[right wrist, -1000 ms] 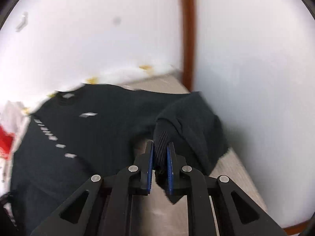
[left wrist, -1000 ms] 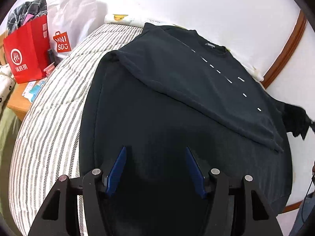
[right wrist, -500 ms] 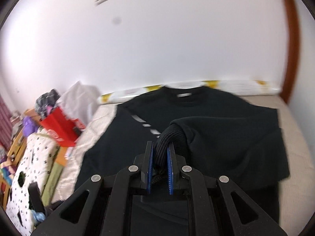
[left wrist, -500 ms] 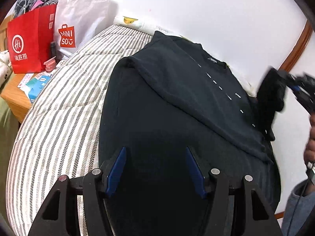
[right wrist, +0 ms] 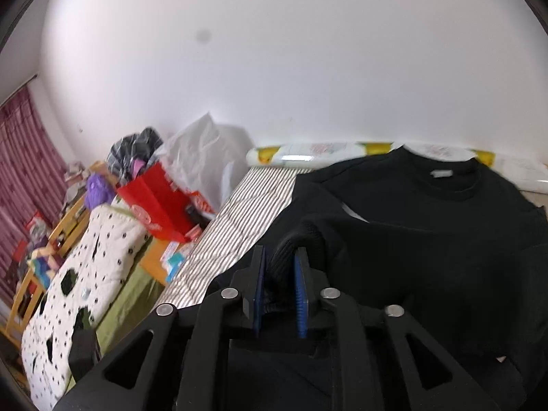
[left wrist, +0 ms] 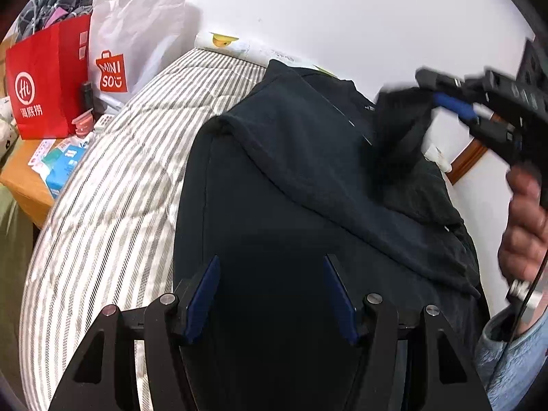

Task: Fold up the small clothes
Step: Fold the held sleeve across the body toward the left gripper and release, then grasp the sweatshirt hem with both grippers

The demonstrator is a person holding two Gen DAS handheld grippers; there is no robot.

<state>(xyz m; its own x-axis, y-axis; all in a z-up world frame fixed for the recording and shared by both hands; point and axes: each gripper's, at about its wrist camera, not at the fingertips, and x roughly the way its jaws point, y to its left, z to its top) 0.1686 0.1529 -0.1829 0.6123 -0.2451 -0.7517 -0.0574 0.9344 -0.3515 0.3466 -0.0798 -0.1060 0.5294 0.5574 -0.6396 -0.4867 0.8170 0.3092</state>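
Note:
A black sweatshirt (left wrist: 274, 205) lies flat on the striped bed (left wrist: 120, 188), its left sleeve folded across the chest. My left gripper (left wrist: 270, 274) is open and empty, low over the hem. My right gripper (right wrist: 279, 267) is shut on the ribbed cuff of the right sleeve (right wrist: 291, 239) and holds it up over the shirt's body (right wrist: 445, 239). In the left wrist view the right gripper (left wrist: 445, 102) hangs at the upper right with the sleeve (left wrist: 404, 144) draped from it.
A red paper bag (left wrist: 48, 82) and a white MINISO bag (left wrist: 137, 41) stand at the bed's left, beside a wooden side table (left wrist: 27, 178) with small boxes. A white wall runs behind. A spotted quilt (right wrist: 85, 274) lies at the left.
My right gripper has carried the sleeve cuff from the far right edge up and leftwards over the shirt's body. The left gripper has stayed open over the hem, shifting slightly.

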